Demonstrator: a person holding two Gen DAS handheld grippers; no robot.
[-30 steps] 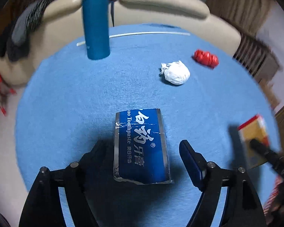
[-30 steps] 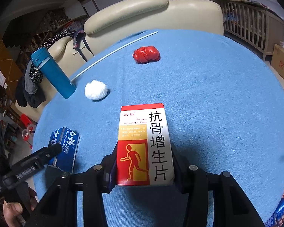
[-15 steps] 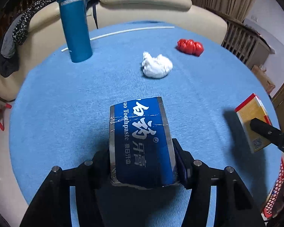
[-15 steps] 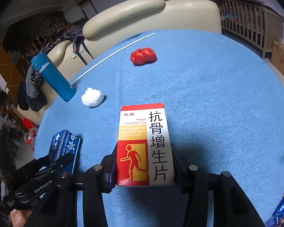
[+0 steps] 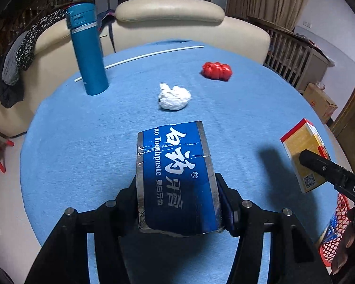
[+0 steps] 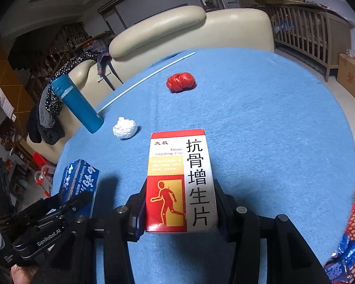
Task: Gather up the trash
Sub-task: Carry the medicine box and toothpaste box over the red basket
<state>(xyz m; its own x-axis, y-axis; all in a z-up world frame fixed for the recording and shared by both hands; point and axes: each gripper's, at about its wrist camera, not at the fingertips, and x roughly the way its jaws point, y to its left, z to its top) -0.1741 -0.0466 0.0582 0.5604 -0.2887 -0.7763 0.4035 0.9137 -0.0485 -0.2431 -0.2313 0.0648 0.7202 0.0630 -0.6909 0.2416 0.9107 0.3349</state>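
Note:
My left gripper (image 5: 177,201) is shut on a blue toothpaste box (image 5: 175,172), held clear above the round blue table (image 5: 82,142). From the right wrist view the same toothpaste box (image 6: 79,179) shows at lower left in the left gripper (image 6: 66,203). My right gripper (image 6: 179,201) is shut on a red, white and yellow medicine box (image 6: 181,177), lifted off the cloth; that medicine box (image 5: 303,153) appears at the right of the left wrist view. A crumpled white paper ball (image 5: 174,97) and a red crumpled wrapper (image 5: 216,71) lie farther back on the table.
A tall blue flask (image 5: 87,49) stands at the back left, with a thin white rod (image 5: 139,58) lying behind it. A red mesh basket (image 6: 352,232) holding wrappers sits off the table at lower right. Cream sofas (image 5: 170,23) ring the far side.
The left gripper closed onto the toothpaste box and lifted it off the cloth. The right gripper rose slightly with the medicine box still held.

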